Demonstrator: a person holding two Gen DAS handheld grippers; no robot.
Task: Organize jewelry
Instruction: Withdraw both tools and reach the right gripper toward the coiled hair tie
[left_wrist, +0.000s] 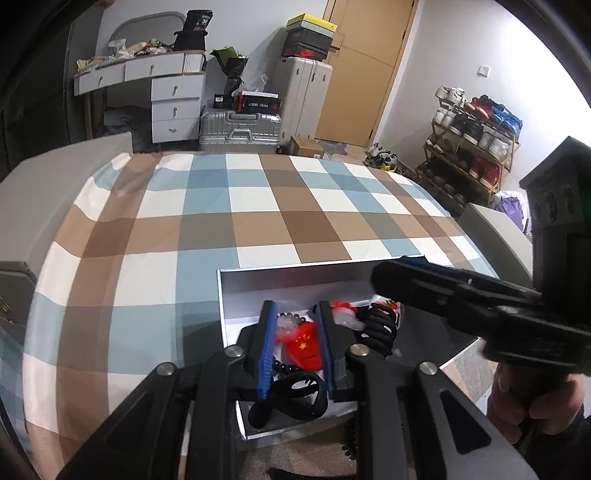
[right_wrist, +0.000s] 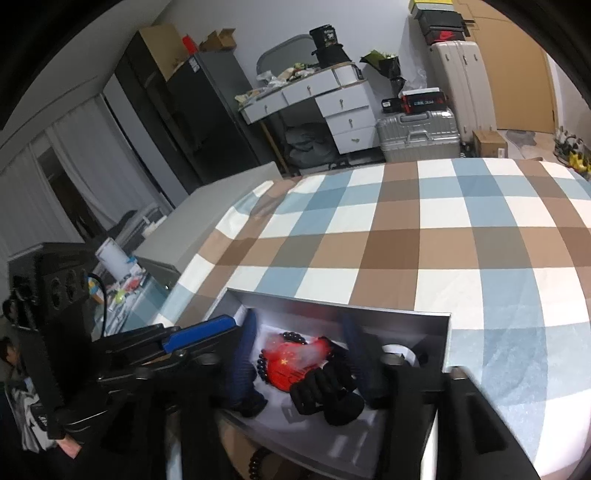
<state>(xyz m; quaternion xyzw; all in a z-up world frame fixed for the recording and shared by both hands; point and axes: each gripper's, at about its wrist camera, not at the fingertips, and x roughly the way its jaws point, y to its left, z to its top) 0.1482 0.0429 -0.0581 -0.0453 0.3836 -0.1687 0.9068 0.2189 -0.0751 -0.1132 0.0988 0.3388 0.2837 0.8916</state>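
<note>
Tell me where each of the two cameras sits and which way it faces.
Left wrist: on the left gripper, looking down along its blue-padded fingers into the white box; the right gripper and a hand show at right.
Right wrist: on the right gripper, angled down into the box; the left gripper shows at left.
Shared: the box, red pouch, checked cloth, white desk.

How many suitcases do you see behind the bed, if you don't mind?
2: a silver suitcase lying flat beside the drawers, and a white suitcase upright right behind it. Others may be hidden.
</note>
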